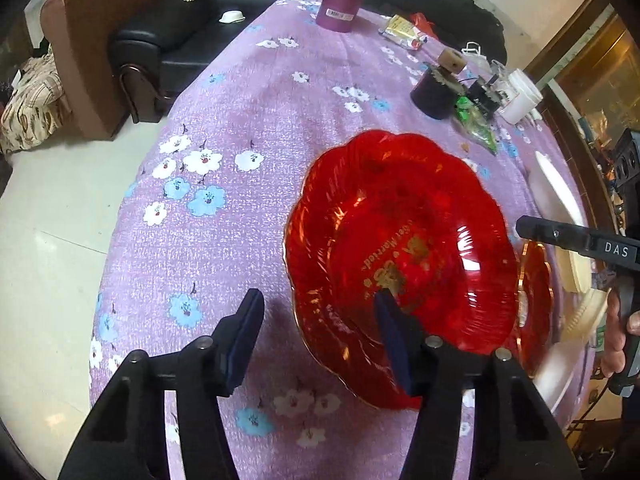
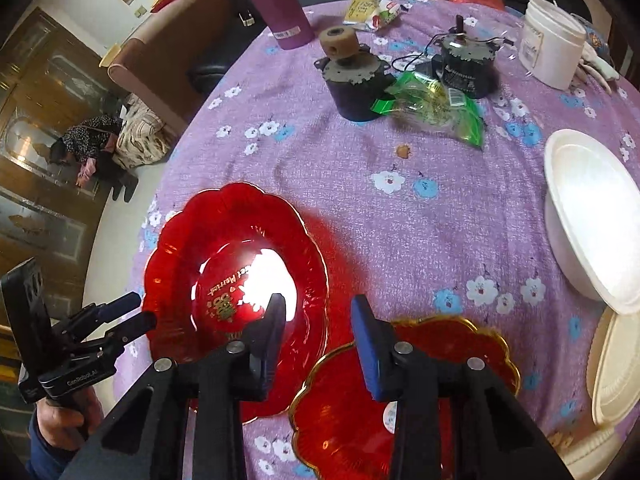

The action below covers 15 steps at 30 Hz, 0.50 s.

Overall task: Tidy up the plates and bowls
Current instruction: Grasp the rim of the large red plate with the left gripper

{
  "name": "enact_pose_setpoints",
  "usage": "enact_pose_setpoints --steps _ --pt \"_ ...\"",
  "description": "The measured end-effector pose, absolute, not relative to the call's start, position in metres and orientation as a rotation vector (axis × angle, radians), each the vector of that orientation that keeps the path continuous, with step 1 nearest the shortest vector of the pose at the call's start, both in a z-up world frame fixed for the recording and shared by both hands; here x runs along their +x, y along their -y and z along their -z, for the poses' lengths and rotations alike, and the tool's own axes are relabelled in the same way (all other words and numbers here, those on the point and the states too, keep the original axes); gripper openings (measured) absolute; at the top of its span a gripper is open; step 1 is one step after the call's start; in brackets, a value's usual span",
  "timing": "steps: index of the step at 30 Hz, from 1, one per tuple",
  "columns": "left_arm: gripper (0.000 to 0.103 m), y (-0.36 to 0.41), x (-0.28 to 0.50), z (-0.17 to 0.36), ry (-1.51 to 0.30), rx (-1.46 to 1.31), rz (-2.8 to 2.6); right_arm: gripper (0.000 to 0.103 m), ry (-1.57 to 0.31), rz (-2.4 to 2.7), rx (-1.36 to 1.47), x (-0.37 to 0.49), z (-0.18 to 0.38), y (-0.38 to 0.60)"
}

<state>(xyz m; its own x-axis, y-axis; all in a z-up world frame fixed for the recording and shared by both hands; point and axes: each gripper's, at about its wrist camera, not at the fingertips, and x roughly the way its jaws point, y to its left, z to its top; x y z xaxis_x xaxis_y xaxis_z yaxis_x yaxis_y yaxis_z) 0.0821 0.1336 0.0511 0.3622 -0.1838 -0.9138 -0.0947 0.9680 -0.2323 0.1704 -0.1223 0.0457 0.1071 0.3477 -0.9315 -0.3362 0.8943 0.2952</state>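
Note:
A red scalloped plate with gold lettering point(image 1: 404, 256) lies on the purple flowered tablecloth; it also shows in the right wrist view point(image 2: 236, 280). My left gripper point(image 1: 320, 332) is open, its right finger over the plate's near rim and its left finger on the cloth side. A second red plate with a gold rim point(image 2: 404, 396) lies at the near edge, under my right gripper point(image 2: 320, 320), which is open and empty above both plates. White foam bowls point(image 2: 596, 216) sit at the right.
Two small motors point(image 2: 356, 80), a green wrapper point(image 2: 432, 108), a white tub point(image 2: 552, 48), a purple bottle point(image 2: 276, 4) and snack packets stand at the table's far side. A flat white foam lid point(image 2: 616, 372) lies at the near right edge. Sofa and floor lie to the left.

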Motion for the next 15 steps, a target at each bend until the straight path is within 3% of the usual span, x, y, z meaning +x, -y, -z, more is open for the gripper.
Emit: enact_pose_setpoints --steps 2,5,8,10,15 --pt "0.054 -0.133 0.085 -0.047 -1.206 -0.247 0.044 0.034 -1.379 -0.493 -0.005 0.172 -0.041 0.120" --pt "0.033 -0.134 0.090 -0.041 -1.208 -0.249 0.035 0.032 -1.390 -0.490 -0.015 0.173 -0.035 0.117" --pt "0.016 -0.133 0.093 -0.035 -1.222 -0.243 0.031 0.019 -1.403 -0.501 -0.023 0.172 -0.029 0.112" --pt "0.015 -0.132 0.093 -0.034 -1.219 -0.243 0.029 0.012 -1.408 -0.496 -0.034 0.172 -0.026 0.109" --pt "0.015 -0.132 0.089 -0.035 -1.215 -0.229 0.024 0.012 -1.387 -0.486 -0.032 0.169 -0.028 0.108"
